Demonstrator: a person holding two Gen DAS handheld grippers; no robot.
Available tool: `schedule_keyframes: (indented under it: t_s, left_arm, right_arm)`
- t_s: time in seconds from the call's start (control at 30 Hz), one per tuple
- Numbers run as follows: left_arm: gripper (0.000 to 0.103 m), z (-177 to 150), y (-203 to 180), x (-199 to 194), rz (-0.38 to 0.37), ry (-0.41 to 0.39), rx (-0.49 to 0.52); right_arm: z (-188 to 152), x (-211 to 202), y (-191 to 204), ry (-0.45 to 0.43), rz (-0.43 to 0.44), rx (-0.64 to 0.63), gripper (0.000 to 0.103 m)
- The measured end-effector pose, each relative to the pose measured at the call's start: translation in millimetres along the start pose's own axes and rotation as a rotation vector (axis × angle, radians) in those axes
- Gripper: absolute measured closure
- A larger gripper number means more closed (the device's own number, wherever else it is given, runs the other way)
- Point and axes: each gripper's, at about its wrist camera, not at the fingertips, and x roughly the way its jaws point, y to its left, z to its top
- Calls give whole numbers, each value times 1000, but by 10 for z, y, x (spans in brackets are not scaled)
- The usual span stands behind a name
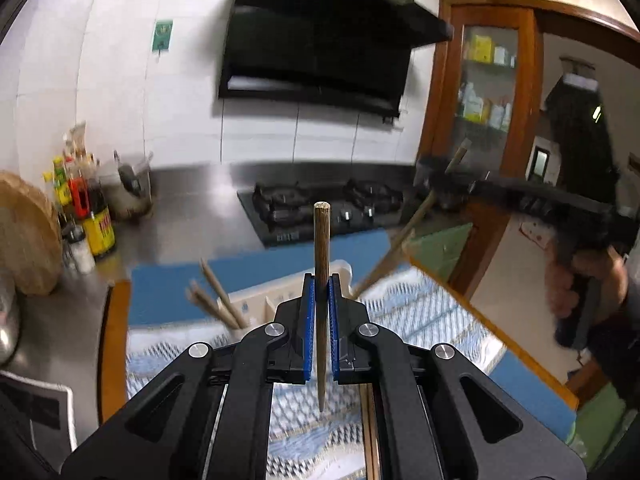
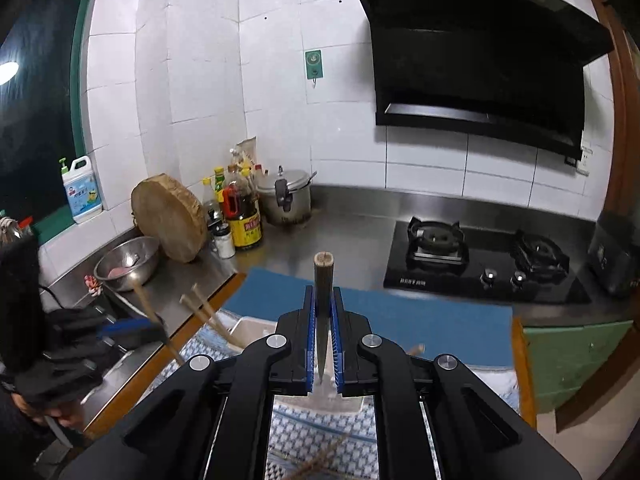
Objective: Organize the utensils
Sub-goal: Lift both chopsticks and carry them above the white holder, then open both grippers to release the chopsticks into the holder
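My left gripper (image 1: pixel 321 286) is shut on a wooden chopstick (image 1: pixel 321 248) that stands upright between the blue pads. My right gripper (image 2: pixel 323 300) is shut on another wooden chopstick (image 2: pixel 322 276), also upright. A cream utensil holder (image 1: pixel 256 304) stands just ahead on the patterned cloth, with several chopsticks (image 1: pixel 216 292) leaning in its left part. The holder also shows in the right wrist view (image 2: pixel 252 330), with chopsticks (image 2: pixel 208 316) leaning out to the left. The right gripper with its chopstick (image 1: pixel 404 236) shows at the right of the left wrist view, above the holder.
A blue mat (image 2: pixel 400 320) and blue-white cloth (image 1: pixel 420 308) cover the board. Behind are a gas hob (image 2: pixel 480 264), sauce bottles (image 2: pixel 244 216), a pressure cooker (image 2: pixel 286 196), a round chopping block (image 2: pixel 172 216) and a steel bowl (image 2: pixel 128 260). More chopsticks (image 2: pixel 320 460) lie on the cloth.
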Motion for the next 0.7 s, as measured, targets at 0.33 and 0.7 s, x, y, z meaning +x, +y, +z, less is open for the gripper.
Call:
schedule_keyframes:
  t_s: [0.33,0.7]
  left_arm:
    - [98,668,76,-83,104,-192,49]
    - [98,477,326,570,170,-140,-6]
  right_arm:
    - [192,195,-89,-47,-37,2,96]
    - [-34,582,-152,25,-52,-5,96]
